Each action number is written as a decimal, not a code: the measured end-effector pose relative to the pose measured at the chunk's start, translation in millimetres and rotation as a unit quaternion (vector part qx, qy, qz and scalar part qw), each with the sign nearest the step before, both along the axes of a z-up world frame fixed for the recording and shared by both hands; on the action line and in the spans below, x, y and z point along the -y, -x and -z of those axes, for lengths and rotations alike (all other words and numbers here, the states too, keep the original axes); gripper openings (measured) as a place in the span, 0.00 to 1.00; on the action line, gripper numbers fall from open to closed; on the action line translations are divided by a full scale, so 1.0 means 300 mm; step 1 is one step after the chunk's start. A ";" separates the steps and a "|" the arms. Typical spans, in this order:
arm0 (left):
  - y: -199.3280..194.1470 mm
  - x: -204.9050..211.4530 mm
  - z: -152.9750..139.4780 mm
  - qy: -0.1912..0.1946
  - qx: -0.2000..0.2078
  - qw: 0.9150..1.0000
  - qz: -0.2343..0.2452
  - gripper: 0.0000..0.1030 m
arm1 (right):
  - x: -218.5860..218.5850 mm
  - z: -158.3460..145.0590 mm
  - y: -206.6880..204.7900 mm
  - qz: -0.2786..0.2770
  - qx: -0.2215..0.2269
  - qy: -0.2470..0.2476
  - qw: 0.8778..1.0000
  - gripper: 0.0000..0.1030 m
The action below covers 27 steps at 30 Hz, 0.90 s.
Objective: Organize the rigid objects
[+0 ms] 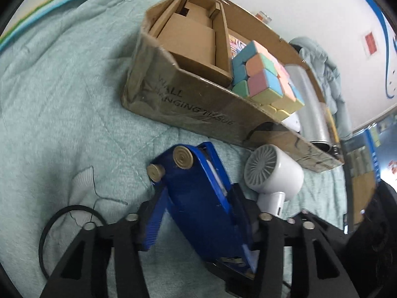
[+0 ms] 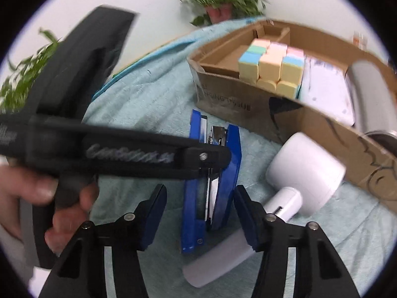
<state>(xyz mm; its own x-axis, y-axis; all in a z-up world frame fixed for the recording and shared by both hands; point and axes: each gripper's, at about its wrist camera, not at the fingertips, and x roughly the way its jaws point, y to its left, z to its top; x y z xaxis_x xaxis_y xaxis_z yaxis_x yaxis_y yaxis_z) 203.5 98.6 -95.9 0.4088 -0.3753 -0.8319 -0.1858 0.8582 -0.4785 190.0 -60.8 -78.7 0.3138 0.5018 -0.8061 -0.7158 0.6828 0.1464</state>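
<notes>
Blue stapler [image 1: 198,206] on teal blanket [image 1: 62,99], clamped in left gripper [image 1: 196,219]; right gripper [image 2: 199,213] straddles it, pads apart. White fan [image 1: 275,173] beside box [image 1: 188,109].

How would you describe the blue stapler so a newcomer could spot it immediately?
Start at the open brown cardboard box on the pale green blanket. Just in front of it lies the glossy blue plastic stapler, beside a white handheld fan. It is the only deep-blue, long, hinged item there.
</notes>
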 end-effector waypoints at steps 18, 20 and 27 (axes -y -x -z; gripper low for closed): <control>0.133 -0.105 -0.002 0.037 -0.001 0.999 -0.003 0.62 | -0.070 0.049 0.056 0.031 -0.045 0.022 0.998 0.36; 0.145 -0.084 -0.013 0.032 0.000 0.999 0.008 0.71 | -0.063 0.050 0.045 0.036 -0.061 0.012 0.997 0.35; 0.172 -0.053 -0.071 0.007 -0.001 1.000 0.000 0.84 | -0.029 0.049 0.032 0.054 -0.141 -0.036 0.988 0.35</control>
<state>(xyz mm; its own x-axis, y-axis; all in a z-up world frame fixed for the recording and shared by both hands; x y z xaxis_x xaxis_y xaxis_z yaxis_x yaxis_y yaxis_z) 152.0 114.6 -74.6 0.4076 -0.3871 -0.8271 -0.1866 0.8513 -0.4904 180.5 -52.2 -93.4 0.1355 0.5371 -0.8326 -0.5636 0.7329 0.3811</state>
